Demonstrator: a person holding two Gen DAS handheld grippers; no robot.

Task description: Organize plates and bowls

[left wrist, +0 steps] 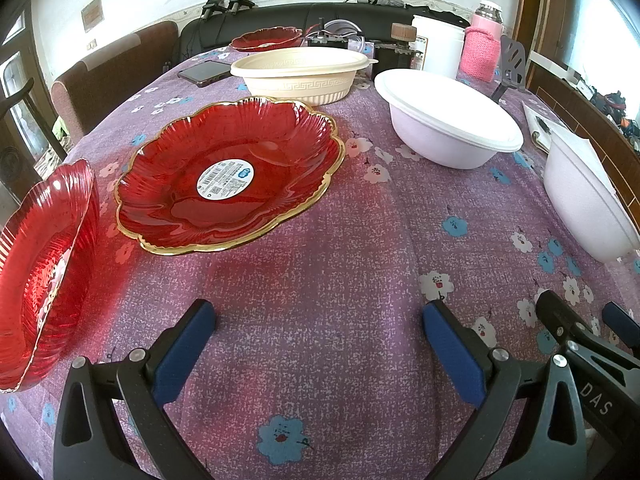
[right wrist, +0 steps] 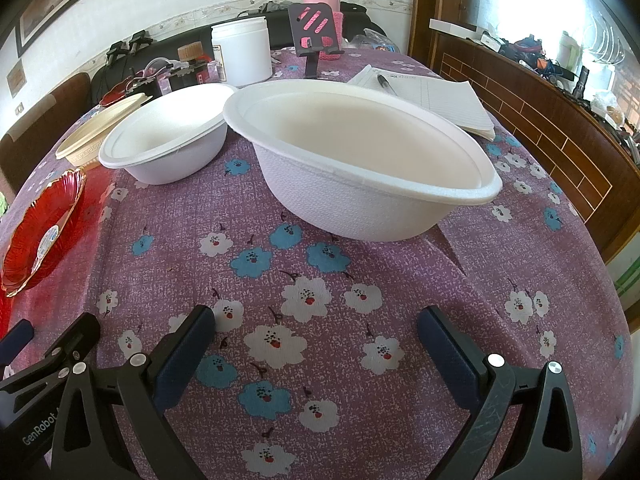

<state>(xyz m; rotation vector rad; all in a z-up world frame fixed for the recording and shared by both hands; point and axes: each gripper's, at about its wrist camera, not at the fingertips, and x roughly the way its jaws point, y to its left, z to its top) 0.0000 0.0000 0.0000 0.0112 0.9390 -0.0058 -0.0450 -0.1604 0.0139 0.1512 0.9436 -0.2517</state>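
Two white bowls sit on the flowered bench cloth: the near white bowl [right wrist: 372, 168] stands directly ahead of the right claw [right wrist: 316, 344], and the second white bowl [right wrist: 172, 136] lies just beyond it to the left, close but seemingly not touching. Behind that sits a cream bowl [left wrist: 304, 74] with a key-pattern band. The red plates are spread out: a gold-rimmed red plate [left wrist: 232, 174] with a round sticker lies flat ahead of the left claw [left wrist: 318, 346], another red plate [left wrist: 44, 272] is at the far left edge of the left wrist view, and a third red plate [left wrist: 266, 38] rests at the far end of the bench. Both claws hover low over the cloth with fingers spread wide and nothing between them. Nothing appears stacked yet, so this looks like the approach before a first pickup. The likely next move is for the right claw to advance and close on the near bowl's rim, then nest it into its twin. Beyond lie a phone [left wrist: 204, 72], a white tub [right wrist: 242, 52], a pink flask [right wrist: 322, 4] and a notepad [right wrist: 436, 96].
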